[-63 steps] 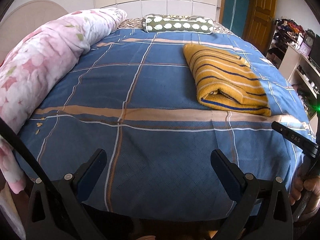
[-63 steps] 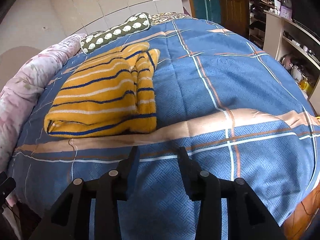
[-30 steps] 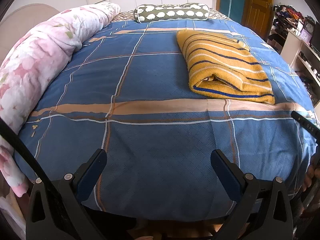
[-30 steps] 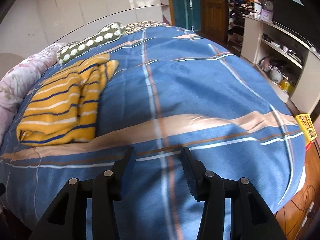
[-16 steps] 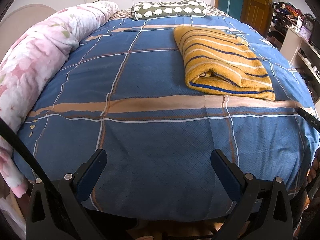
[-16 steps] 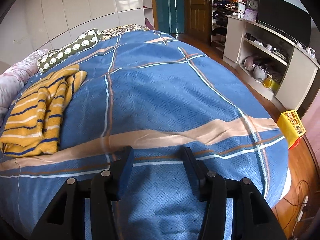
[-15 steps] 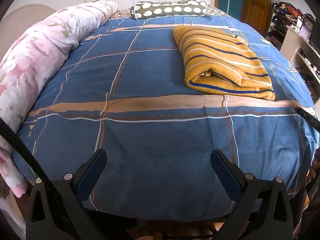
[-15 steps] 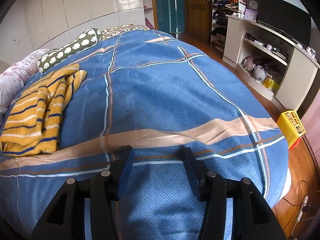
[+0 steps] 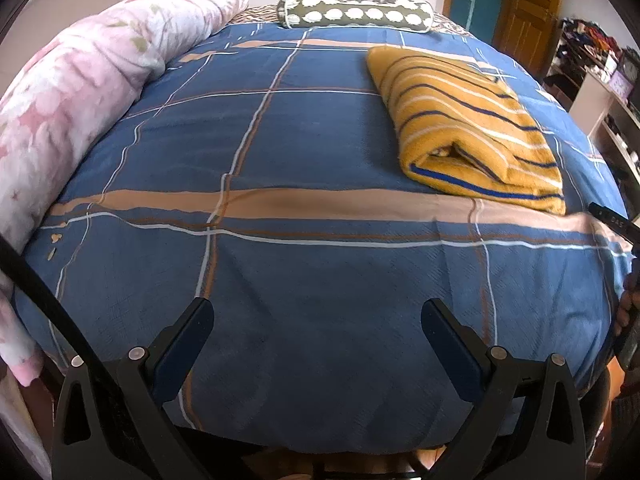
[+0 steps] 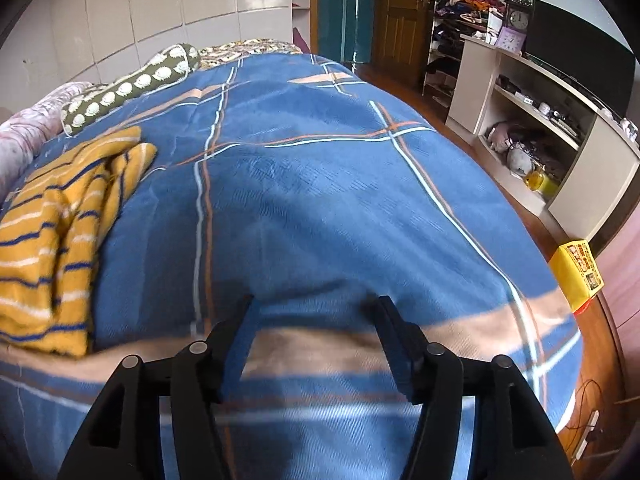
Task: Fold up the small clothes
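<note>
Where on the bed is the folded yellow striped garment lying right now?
The yellow striped garment lies folded on the blue bedspread, upper right in the left wrist view, below the green spotted bolster.

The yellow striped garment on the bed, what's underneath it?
The folded yellow striped garment lies directly on the blue plaid bedspread, with its near edge by the tan band. Whether anything else lies beneath it cannot be seen, since the garment covers that patch.

Bright, even daylight, strong fisheye bending with dark corners, motion blur across the right wrist view.
</note>
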`<state>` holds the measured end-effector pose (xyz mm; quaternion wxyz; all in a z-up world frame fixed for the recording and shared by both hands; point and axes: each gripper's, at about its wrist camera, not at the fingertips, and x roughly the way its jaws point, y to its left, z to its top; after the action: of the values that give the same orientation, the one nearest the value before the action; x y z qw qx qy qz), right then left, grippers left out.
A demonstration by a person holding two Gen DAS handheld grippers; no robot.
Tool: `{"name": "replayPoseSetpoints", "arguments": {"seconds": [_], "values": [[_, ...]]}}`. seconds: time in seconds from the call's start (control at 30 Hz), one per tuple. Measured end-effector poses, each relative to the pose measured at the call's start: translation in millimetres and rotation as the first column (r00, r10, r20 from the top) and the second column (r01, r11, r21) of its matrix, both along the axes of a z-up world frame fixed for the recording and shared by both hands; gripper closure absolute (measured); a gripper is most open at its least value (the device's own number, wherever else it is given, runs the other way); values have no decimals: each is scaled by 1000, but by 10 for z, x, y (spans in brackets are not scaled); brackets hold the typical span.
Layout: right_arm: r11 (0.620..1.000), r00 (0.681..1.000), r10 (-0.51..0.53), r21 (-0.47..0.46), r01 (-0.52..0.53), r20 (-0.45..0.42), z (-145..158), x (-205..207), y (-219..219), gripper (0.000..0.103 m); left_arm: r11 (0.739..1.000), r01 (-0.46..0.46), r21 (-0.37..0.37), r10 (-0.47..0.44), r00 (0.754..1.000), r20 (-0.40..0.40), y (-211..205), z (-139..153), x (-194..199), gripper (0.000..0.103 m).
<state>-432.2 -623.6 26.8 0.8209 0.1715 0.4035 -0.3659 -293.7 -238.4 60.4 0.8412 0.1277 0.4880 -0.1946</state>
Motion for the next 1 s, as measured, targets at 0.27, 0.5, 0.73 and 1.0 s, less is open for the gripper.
{"name": "replayPoseSetpoints", "arguments": {"seconds": [0.27, 0.5, 0.73, 1.0], "values": [[1000, 999, -27, 1, 27, -20, -87, 266, -236, 13, 992, -120, -26, 120, 993, -2, 326, 4, 350, 0], [999, 999, -39, 24, 39, -5, -128, 266, -321, 3, 982, -181, -50, 180, 983, -32, 531, -71, 477, 0], [999, 999, -44, 19, 44, -2, -134, 255, -318, 3, 982, -177, -62, 176, 984, -18, 562, -21, 402, 0], [997, 982, 64, 35, -72, 179, 474, 400, 176, 36, 986, -153, -68, 155, 988, 24, 551, 161, 204, 0]]}}
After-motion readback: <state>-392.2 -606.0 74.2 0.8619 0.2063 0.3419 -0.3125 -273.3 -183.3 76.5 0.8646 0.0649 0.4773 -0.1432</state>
